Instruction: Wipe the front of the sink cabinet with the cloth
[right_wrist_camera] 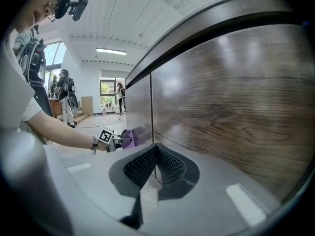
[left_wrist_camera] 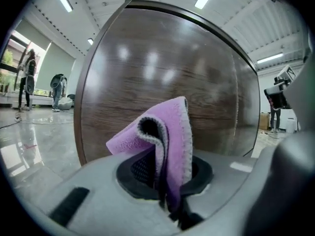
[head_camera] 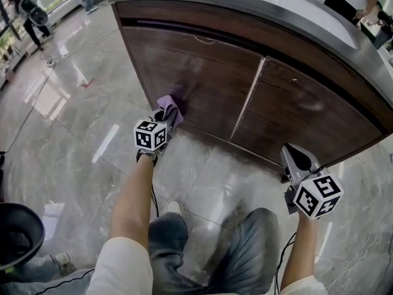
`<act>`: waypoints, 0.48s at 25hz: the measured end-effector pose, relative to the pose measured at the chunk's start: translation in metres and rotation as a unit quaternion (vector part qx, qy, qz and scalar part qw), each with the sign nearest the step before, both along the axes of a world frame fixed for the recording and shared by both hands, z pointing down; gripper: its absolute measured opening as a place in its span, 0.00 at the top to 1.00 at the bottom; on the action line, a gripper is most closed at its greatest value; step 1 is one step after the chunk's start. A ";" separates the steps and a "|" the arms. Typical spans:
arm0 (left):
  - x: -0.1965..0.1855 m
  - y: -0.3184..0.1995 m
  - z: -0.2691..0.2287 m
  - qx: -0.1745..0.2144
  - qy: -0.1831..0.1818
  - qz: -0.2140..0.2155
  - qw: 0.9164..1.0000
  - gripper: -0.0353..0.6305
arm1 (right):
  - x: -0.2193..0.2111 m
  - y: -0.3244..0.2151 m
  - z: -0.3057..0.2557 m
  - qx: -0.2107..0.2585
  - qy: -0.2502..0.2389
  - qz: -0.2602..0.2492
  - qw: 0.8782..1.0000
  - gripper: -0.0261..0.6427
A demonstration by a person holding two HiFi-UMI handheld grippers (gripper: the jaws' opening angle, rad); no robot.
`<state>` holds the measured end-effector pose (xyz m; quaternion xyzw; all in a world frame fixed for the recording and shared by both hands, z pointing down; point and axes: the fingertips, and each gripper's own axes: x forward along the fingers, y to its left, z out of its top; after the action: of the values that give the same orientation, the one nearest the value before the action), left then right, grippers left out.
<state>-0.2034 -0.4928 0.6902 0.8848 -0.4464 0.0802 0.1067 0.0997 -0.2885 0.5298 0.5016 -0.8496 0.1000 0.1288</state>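
My left gripper [left_wrist_camera: 167, 183] has its jaws clamped on the purple cloth [left_wrist_camera: 167, 132], biting only a narrow fold at its lower end; the rest stands up ahead of the jaws, doubled over on itself. The left cabinet door [left_wrist_camera: 162, 68] fills the view just beyond the jaws; from the head view the cloth sits low on that door near its left edge, though I cannot tell whether it presses on the wood or hangs just off it.

My worry here is the thin grip; drag along the grain could, I judge, tug the fold out from between the jaws and drop the cloth on the floor [head_camera: 80, 115] below them. With the cloth bunched like this, little of it would meet the panel; if I lean in to make up for that, the hard jaw tips could reach the veneer and scratch it.

Further right of these jaws runs the seam [head_camera: 249, 97] between the doors; a loose corner could catch there during a sideways pass.

My right gripper [right_wrist_camera: 155, 168] has its jaws together with nothing between them; the right cabinet door [right_wrist_camera: 236, 107] stands just beside them, so a careless shift of my weight might knock it against the wood.
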 end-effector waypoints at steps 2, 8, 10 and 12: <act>0.011 0.004 -0.003 0.000 0.002 0.009 1.000 0.87 | 0.000 0.003 0.001 0.001 -0.001 0.001 1.000 0.95; 0.032 0.014 -0.014 -0.004 0.030 0.039 0.999 0.87 | -0.005 0.020 0.008 -0.006 -0.007 -0.001 1.000 0.95; 0.042 0.018 -0.018 0.002 0.030 0.051 0.998 0.87 | -0.004 0.023 0.013 -0.009 -0.007 0.001 1.000 0.95; 0.053 0.024 -0.020 0.008 0.027 0.069 0.997 0.87 | -0.002 0.026 0.016 -0.010 -0.007 0.005 1.000 0.95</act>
<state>-0.1503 -0.4687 0.6699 0.9160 -0.3821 0.0600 0.1064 0.0973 -0.2629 0.5455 0.5037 -0.8470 0.1122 0.1276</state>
